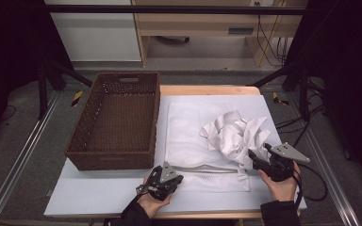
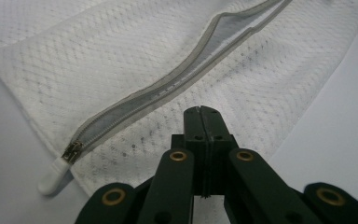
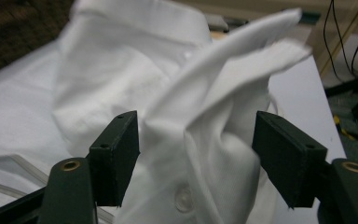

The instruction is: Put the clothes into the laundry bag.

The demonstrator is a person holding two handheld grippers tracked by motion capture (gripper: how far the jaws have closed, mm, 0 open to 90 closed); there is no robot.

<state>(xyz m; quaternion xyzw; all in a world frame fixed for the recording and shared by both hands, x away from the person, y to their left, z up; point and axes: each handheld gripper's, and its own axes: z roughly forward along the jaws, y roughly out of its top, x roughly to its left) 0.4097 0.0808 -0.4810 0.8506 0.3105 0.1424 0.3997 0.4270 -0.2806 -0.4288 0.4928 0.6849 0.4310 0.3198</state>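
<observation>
A white mesh laundry bag [image 1: 188, 132] lies flat on the mat, its grey zipper [image 2: 168, 88] partly undone and the white zipper pull [image 2: 56, 179] at the near left end. My left gripper [image 1: 169, 170] rests at the bag's near edge; its jaws [image 2: 201, 109] are shut together with nothing between them. A crumpled white shirt [image 1: 235, 134] sits on the bag's right part. My right gripper [image 1: 258, 153] is at the shirt's near right side. Its jaws [image 3: 196, 135] stand wide apart with a fold of shirt cloth [image 3: 214, 93] and a button [image 3: 184, 198] between them, unpressed.
A brown wicker basket [image 1: 99, 153] stands empty at the left of the pale mat [image 1: 99, 193]. Cables [image 1: 311, 188] trail off the table's right edge. Dark frame bars and a desk lie beyond the far edge.
</observation>
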